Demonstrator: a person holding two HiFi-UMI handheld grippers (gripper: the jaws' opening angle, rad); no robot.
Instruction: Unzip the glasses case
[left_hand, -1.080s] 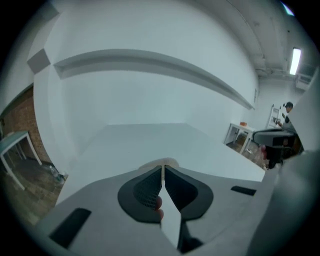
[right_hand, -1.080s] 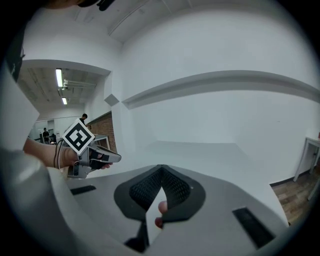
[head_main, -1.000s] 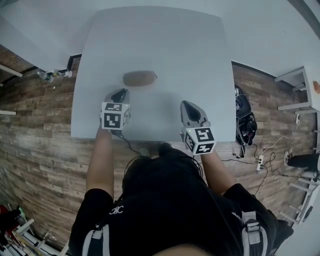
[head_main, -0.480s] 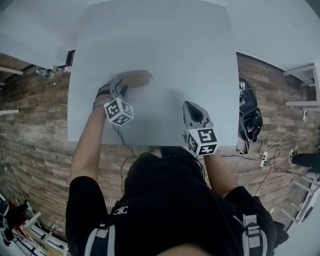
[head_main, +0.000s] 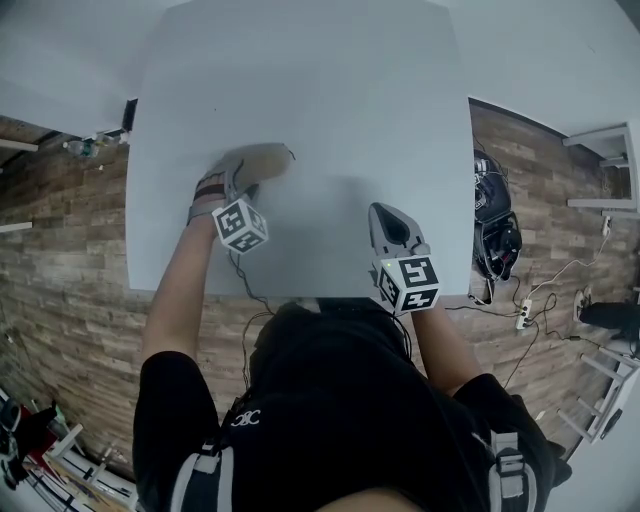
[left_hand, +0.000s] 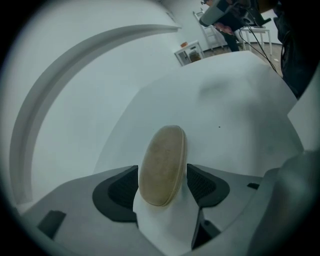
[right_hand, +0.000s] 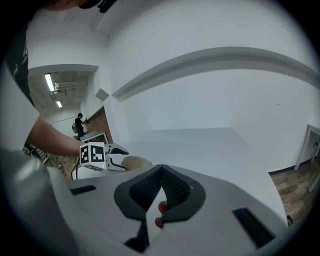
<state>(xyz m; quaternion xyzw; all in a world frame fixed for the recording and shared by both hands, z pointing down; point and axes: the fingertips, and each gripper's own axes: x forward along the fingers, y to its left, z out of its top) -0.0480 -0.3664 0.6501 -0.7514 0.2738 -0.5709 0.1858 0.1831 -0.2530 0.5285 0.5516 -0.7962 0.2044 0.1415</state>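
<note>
A tan oval glasses case (head_main: 262, 160) lies on the white table (head_main: 330, 90), left of the middle. My left gripper (head_main: 240, 180) has come at its near left end and points down at it. In the left gripper view the case (left_hand: 165, 145) lies lengthwise between the jaws of my left gripper (left_hand: 162, 172). The jaws are opening and their pads stand just off its sides. My right gripper (head_main: 383, 215) hovers near the table's front right, shut and empty. The right gripper view shows my right gripper (right_hand: 160, 172) closed, and far off to the left the left gripper (right_hand: 111, 159) beside the case (right_hand: 139, 161).
The table's front edge (head_main: 300, 292) runs just in front of the person. Dark bags (head_main: 495, 225) and cables with a power strip (head_main: 522, 318) lie on the wood floor to the right. A white wall stands behind the table.
The left gripper has gone forward and left to the case, rolled over, and opened its jaws around the case's end. The right gripper has shifted slightly and stayed shut.
</note>
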